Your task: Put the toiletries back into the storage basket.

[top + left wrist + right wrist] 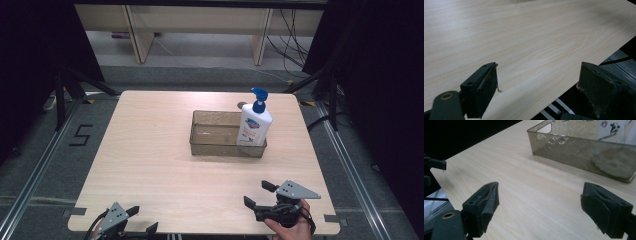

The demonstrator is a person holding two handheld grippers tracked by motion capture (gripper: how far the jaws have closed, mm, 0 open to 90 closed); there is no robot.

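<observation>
Left gripper (142,218) at bench (150,150) near edge, black fingers (482,87) spread, nothing between, pale wood-grain laminate ahead. Right gripper (257,193) held by a hand (290,230), matte black fingers (485,200) spread and empty. Ahead of the right fingers: smoky translucent rectangular bin (215,145) with rippled walls, white glossy pump bottle (254,122) with blue pump standing upright at its right end.

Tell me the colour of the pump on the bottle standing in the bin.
Blue: the pump head tops a white bottle. It shows best in the high view.
</observation>
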